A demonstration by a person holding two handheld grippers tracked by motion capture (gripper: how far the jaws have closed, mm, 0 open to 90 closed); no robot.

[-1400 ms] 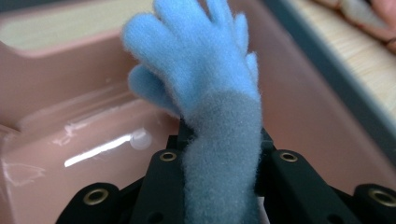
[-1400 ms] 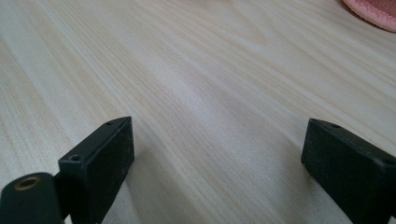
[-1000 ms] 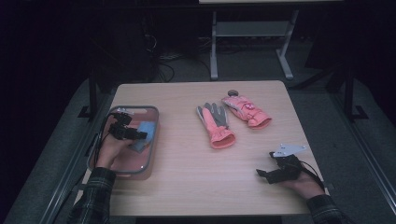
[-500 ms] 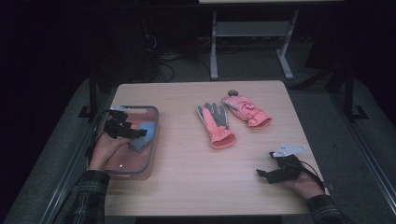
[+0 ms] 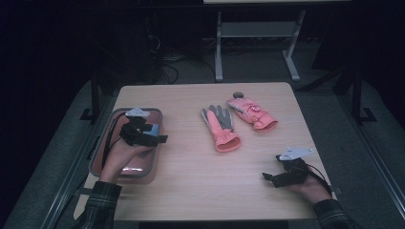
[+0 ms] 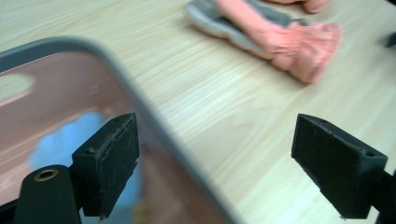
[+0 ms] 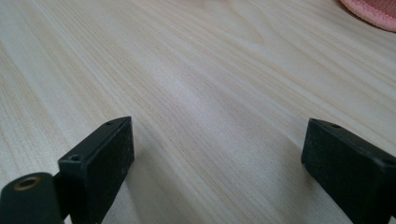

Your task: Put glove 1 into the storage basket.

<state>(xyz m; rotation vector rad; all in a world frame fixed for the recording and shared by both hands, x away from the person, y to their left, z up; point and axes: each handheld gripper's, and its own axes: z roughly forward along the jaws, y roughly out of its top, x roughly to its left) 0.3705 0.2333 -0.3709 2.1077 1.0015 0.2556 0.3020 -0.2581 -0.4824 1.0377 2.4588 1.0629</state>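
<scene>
Two grippers are at work over a wooden table (image 5: 191, 157). The left gripper (image 5: 160, 138) hangs over the right rim of a grey-edged bin (image 5: 155, 162) at the table's left side. Its jaws have just been opening and now stand wide, with nothing between them. In the left gripper view one jaw sits over the bin's pink inside and the other over bare wood, with the rim (image 6: 154, 140) running between them. A blue thing (image 6: 65, 140) lies in the bin just behind the left jaw, blurred, so what it is cannot be told; in the high view a bit of blue (image 5: 154, 130) shows beside the gripper.

The right gripper (image 5: 266, 177) rests low at the table's right front, jaws spread wide over bare wood and holding nothing.

Two pink gloves lie near the table's middle, well apart from both grippers: a pink-and-grey glove (image 5: 220, 126) and, just to its right, a pink glove (image 5: 252, 113).
</scene>
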